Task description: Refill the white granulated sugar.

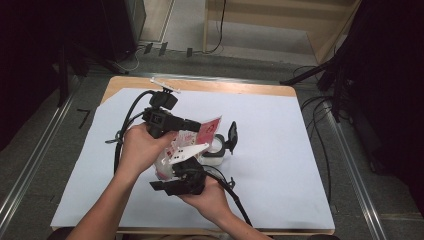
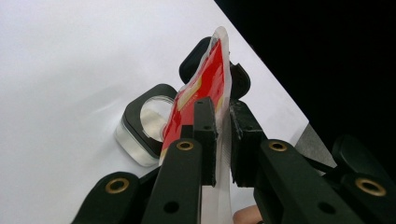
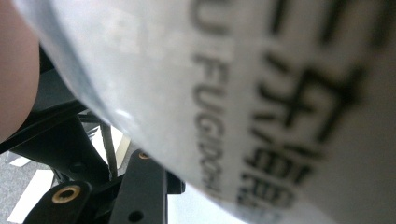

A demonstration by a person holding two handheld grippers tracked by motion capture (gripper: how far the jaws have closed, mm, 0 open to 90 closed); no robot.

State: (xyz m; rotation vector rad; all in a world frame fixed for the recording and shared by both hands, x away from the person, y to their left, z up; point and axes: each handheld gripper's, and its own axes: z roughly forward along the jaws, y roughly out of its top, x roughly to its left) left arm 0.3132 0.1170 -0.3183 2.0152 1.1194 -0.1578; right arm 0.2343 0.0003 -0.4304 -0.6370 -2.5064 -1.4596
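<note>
A red and white plastic packet (image 1: 202, 131) hangs above the table between my two grippers. My left gripper (image 1: 195, 126) reaches in from the left and is shut on the packet's (image 2: 205, 79) clear sealed edge, which runs between its pads (image 2: 205, 140). My right gripper (image 1: 170, 172) comes up from below and looks shut on the white lower end. In the right gripper view the printed white side of the packet (image 3: 280, 93) sits very close to the camera and hides the jaw tips. A clear square jar (image 1: 216, 150) (image 2: 144, 121) stands just behind, its black lid (image 1: 232, 135) flipped open.
A white sheet (image 1: 280, 150) covers the wooden table (image 1: 225, 86), with wide bare areas to the right and left of the hands. Cables (image 1: 320, 130) trail on the floor off the right edge. Metal rails run along both sides.
</note>
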